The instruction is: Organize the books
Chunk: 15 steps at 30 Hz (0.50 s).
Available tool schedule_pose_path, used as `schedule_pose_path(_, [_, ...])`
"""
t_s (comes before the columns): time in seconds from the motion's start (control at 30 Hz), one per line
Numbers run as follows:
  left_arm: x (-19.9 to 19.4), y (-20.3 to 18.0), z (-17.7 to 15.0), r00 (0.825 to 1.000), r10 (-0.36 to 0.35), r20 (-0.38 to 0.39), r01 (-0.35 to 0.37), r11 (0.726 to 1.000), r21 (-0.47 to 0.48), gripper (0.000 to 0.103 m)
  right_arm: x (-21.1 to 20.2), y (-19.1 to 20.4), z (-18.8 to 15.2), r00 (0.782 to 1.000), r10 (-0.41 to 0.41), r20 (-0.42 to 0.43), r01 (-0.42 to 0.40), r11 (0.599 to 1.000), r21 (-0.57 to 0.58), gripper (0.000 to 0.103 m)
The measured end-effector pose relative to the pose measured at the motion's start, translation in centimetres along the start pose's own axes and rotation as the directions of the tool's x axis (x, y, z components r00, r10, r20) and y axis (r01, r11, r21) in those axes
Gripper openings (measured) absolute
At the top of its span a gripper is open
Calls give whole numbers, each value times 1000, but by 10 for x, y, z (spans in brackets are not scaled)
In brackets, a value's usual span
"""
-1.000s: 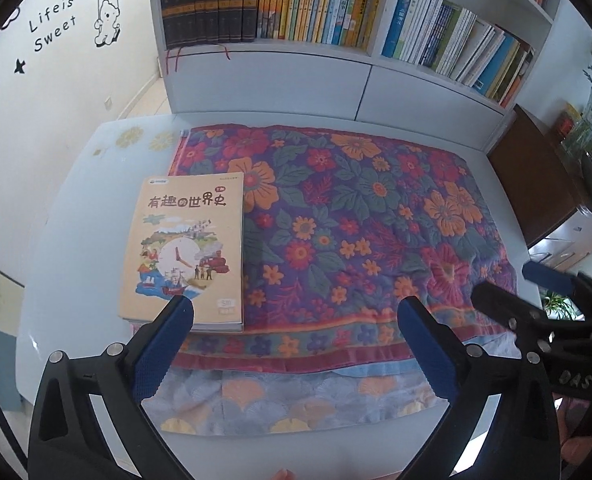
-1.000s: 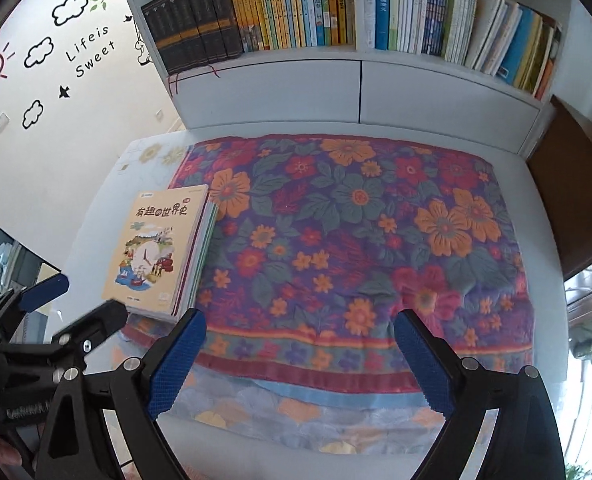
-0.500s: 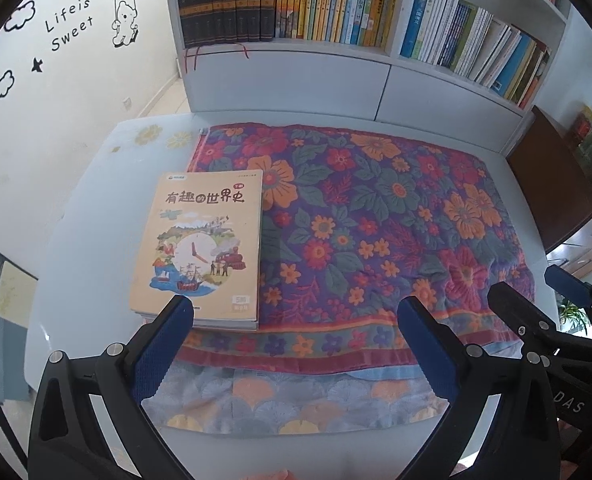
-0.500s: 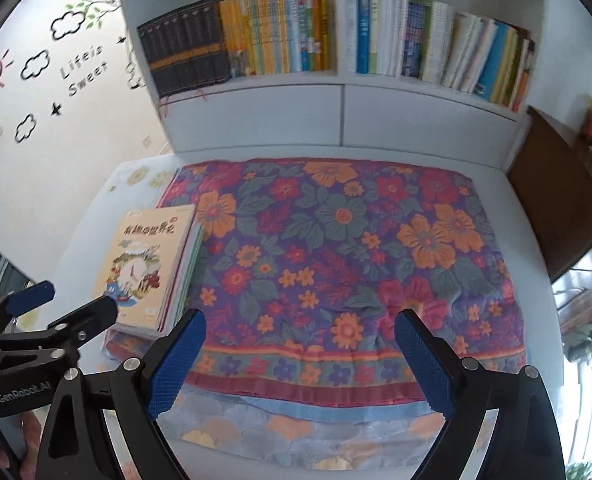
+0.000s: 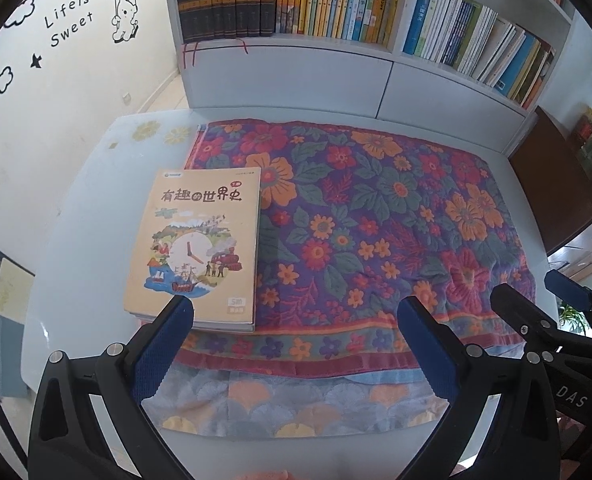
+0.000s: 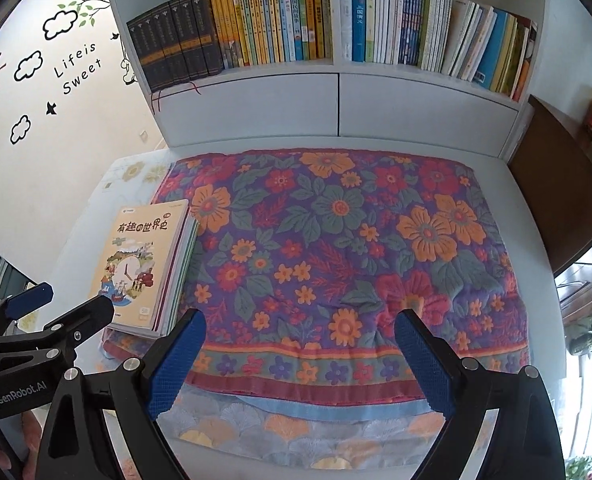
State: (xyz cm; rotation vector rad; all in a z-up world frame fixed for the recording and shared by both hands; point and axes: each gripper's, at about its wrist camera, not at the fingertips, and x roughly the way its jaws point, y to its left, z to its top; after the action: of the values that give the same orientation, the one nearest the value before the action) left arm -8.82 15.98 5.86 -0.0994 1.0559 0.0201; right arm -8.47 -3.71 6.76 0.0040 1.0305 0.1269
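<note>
A stack of thin books (image 5: 194,246) (image 6: 144,266) lies flat at the left side of the floral cloth (image 5: 375,224) (image 6: 343,252); the top cover is yellow with a clock picture. My left gripper (image 5: 296,316) hangs open above the cloth's near edge, its left finger just in front of the stack. My right gripper (image 6: 299,326) is open too, over the near middle of the cloth, right of the stack. Nothing sits between either pair of fingers. Each gripper shows in the other's view: the right gripper (image 5: 535,296) and the left gripper (image 6: 68,308).
A white bookcase (image 5: 335,56) (image 6: 335,92) full of upright books stands behind the white table (image 5: 76,280) (image 6: 535,220). A dark wooden cabinet (image 5: 555,184) (image 6: 563,192) is at the right. A wall with decals is at the left.
Both grippers have drawn back and risen slightly, so the bookcase and table look farther off. The book stack has not moved. Both stay open.
</note>
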Motion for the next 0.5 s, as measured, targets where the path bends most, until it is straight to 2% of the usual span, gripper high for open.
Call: schedule_pose_path(0.5, [5,-1,-2,1000,-3,-13,3,1000,9,102,3,3,-1,1000,-4,-15,3,1000,-14,94])
